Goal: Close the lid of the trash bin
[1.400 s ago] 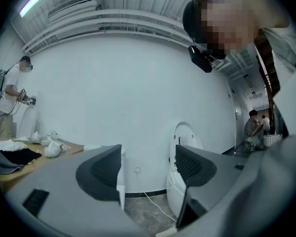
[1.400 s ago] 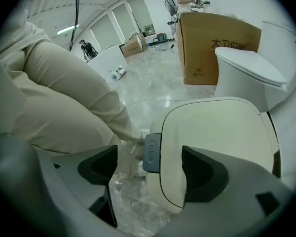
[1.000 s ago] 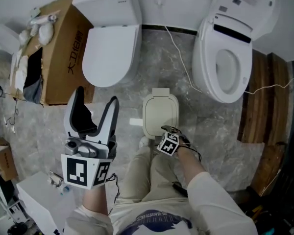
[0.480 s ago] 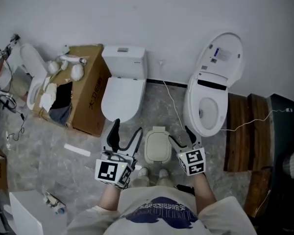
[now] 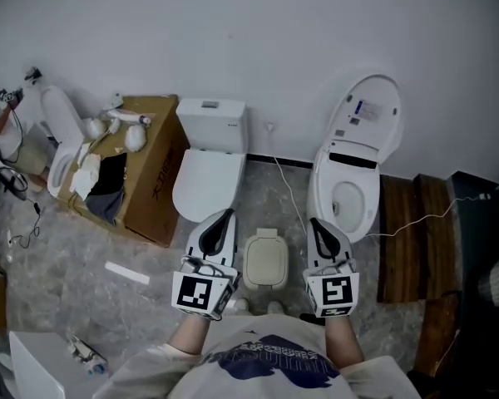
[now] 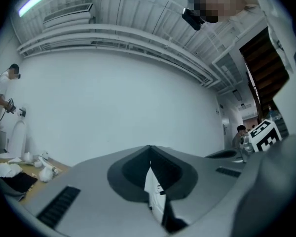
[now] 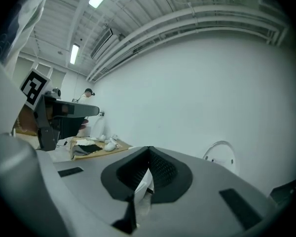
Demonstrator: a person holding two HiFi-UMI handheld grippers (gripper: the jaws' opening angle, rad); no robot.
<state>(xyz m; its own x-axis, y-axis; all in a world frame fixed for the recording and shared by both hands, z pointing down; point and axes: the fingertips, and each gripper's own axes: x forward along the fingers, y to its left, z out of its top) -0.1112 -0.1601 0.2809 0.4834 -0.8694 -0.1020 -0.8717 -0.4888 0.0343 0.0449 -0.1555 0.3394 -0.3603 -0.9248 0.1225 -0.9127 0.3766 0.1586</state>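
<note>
The trash bin (image 5: pixel 266 236) sits low in the middle of the frame, and its lid (image 5: pixel 264 264) looks flat and shut. The left gripper (image 5: pixel 223 220) and right gripper (image 5: pixel 316 225), one on each side, are pinched together on nothing. Best now: hold both away and don't bump the lid.

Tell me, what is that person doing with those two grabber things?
A person stands over a small cream plastic trash bin on the grey stone floor, and its lid is down. The left gripper and the right gripper are both shut and empty, held level on either side above the bin.
</note>
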